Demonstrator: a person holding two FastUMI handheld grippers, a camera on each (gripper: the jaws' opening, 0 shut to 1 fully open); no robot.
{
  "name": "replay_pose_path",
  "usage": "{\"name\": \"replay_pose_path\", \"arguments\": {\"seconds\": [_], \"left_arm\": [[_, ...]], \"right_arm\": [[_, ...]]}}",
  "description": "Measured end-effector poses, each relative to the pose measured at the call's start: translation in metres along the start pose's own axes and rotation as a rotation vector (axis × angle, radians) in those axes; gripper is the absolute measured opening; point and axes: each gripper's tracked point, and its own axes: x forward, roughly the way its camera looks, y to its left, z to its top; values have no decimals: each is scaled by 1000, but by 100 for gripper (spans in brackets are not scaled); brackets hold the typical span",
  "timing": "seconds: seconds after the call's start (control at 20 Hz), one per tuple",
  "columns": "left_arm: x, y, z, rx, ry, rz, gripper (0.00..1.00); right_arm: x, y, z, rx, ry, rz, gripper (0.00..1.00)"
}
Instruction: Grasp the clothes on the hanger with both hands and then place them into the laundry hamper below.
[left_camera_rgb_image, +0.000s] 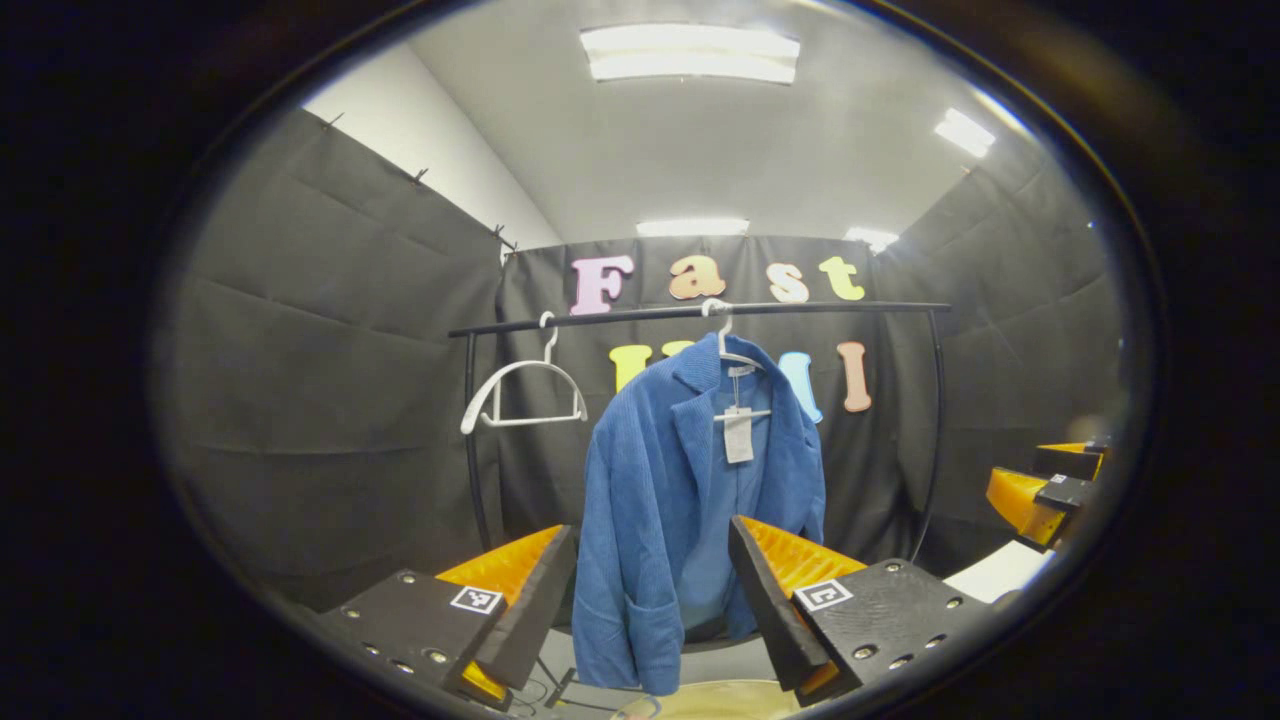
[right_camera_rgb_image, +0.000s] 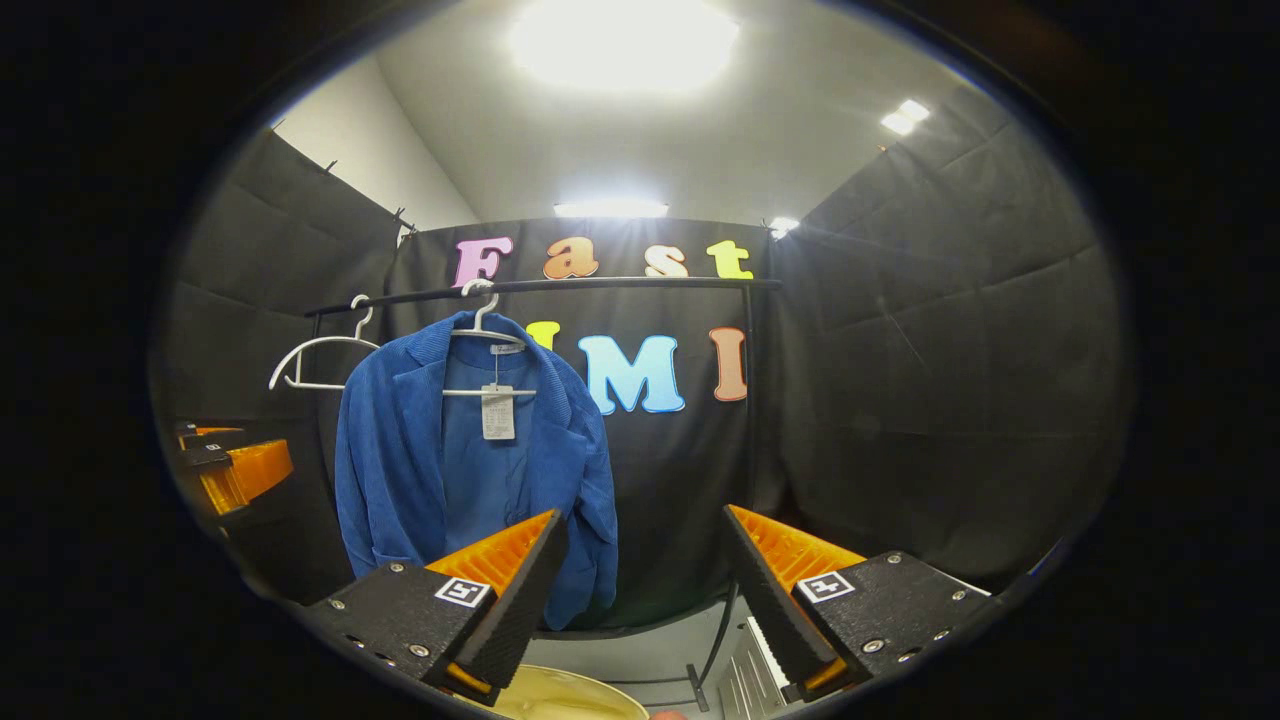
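The blue jacket (left_camera_rgb_image: 690, 500) hangs on a white hanger (left_camera_rgb_image: 735, 355) near the middle of the rail (left_camera_rgb_image: 700, 312), hamper rim (right_camera_rgb_image: 570, 700) below. Recommended: close in level, one shoulder each. Left gripper (left_camera_rgb_image: 650, 590) and right gripper (right_camera_rgb_image: 640, 580) stand spread wide, empty, well short of the cloth.

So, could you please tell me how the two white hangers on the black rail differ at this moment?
The bare hanger carries nothing, so its whole white frame shows; the loaded hanger holds a blue jacket, which covers most of it. The bare hanger hangs near the rail's end post, while the loaded hanger hangs nearer the rail's middle. A paper tag dangles below the loaded hanger; the bare hanger has none. Both are white and hook over the same rail.
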Motion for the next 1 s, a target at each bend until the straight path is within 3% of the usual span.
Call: {"name": "replay_pose_path", "arguments": {"seconds": [0.8, 0.85, 0.9, 0.95, 1.0], "left_arm": [[10, 14, 24, -37, -59, -74, 89], [13, 15, 24, -38, -60, -72, 93], [17, 14, 25, -42, -60, -73, 89], [21, 11, 26, -49, -61, -75, 93], [25, 10, 27, -56, -60, -77, 89]], "right_arm": [[4, 42, 23, 22, -31, 0, 95], [6, 44, 26, 28, -33, 5, 95], [10, 46, 30, 30, -40, 9, 95], [14, 46, 33, 28, -45, 10, 95], [19, 46, 36, 26, -48, 11, 95]]}}
